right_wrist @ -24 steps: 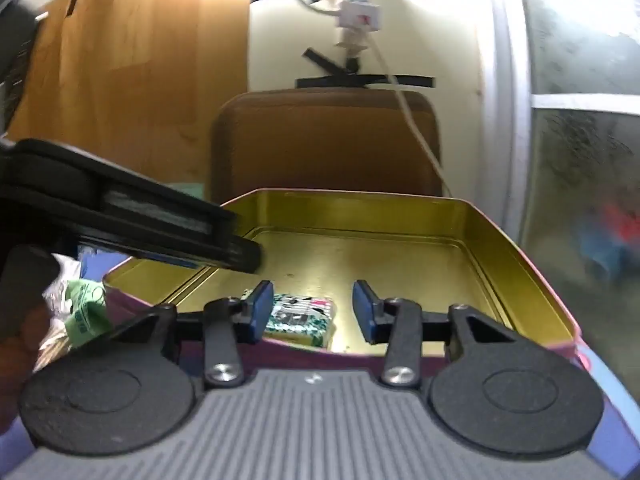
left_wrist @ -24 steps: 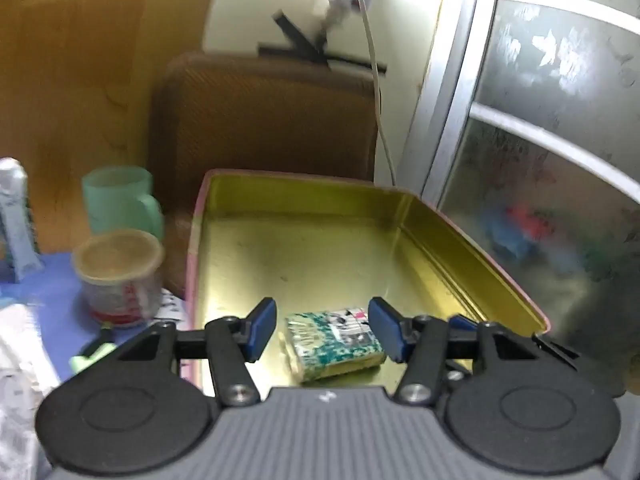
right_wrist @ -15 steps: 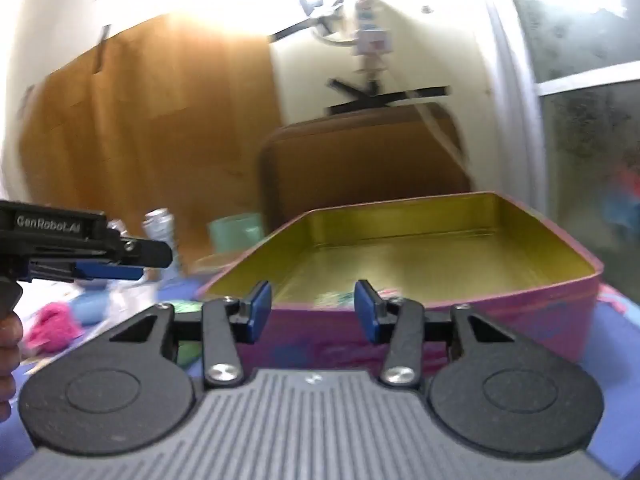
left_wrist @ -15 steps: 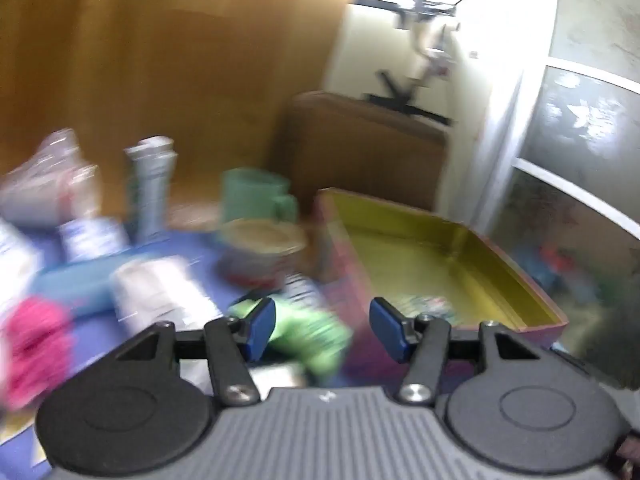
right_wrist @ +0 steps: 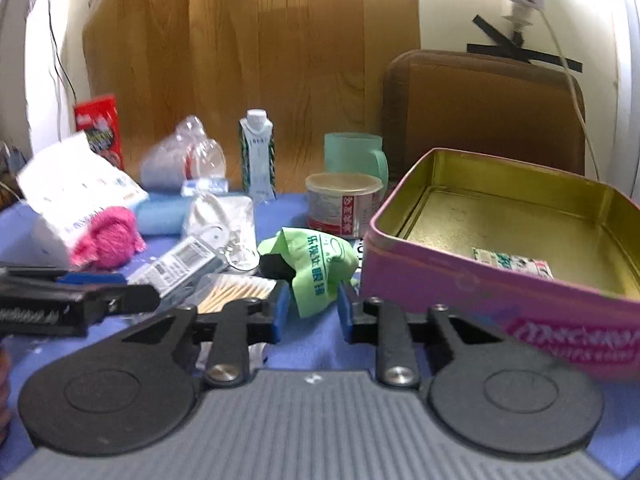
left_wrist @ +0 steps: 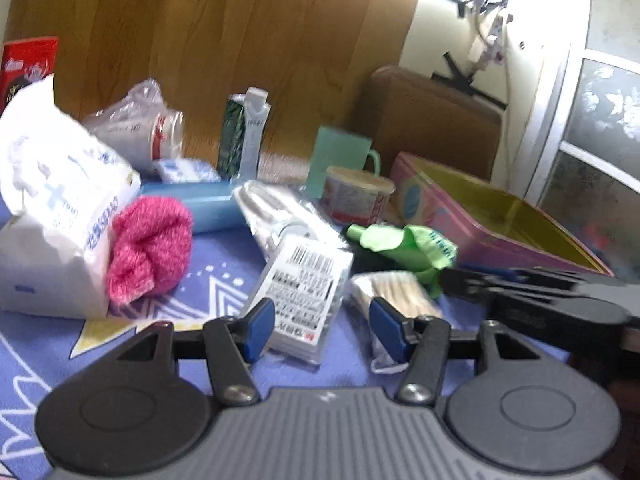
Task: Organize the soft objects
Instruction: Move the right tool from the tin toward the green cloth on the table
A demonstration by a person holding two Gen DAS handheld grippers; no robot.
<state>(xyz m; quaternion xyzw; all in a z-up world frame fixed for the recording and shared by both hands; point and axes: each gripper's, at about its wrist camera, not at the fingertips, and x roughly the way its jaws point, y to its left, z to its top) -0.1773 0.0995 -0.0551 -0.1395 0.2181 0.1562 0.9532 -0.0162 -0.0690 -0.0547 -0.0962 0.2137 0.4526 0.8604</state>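
Observation:
A pink tin (right_wrist: 500,284) with a gold inside stands at the right, and a small printed tissue pack (right_wrist: 512,261) lies in it. My right gripper (right_wrist: 313,314) has its jaws narrowed. The near tail of a green cloth pouch (right_wrist: 316,268) lies between the pads, which do not clearly press it. My left gripper (left_wrist: 325,332) is open just short of a barcoded packet (left_wrist: 304,292). A bag of cotton swabs (left_wrist: 394,290) lies by its right pad. A pink knitted cloth (left_wrist: 148,248) leans on a white tissue pack (left_wrist: 52,216) at the left.
A mint cup (right_wrist: 356,156), a round tub (right_wrist: 344,204), a slim carton (right_wrist: 258,152), a crumpled clear bottle (right_wrist: 184,160) and a blue roll (left_wrist: 196,204) crowd the back of the blue cloth. A brown chair back (right_wrist: 488,108) stands behind the tin.
Both grippers have swung left, away from the tin's inside and toward the clutter on the cloth. The right jaws have narrowed. The small pack stays in the tin.

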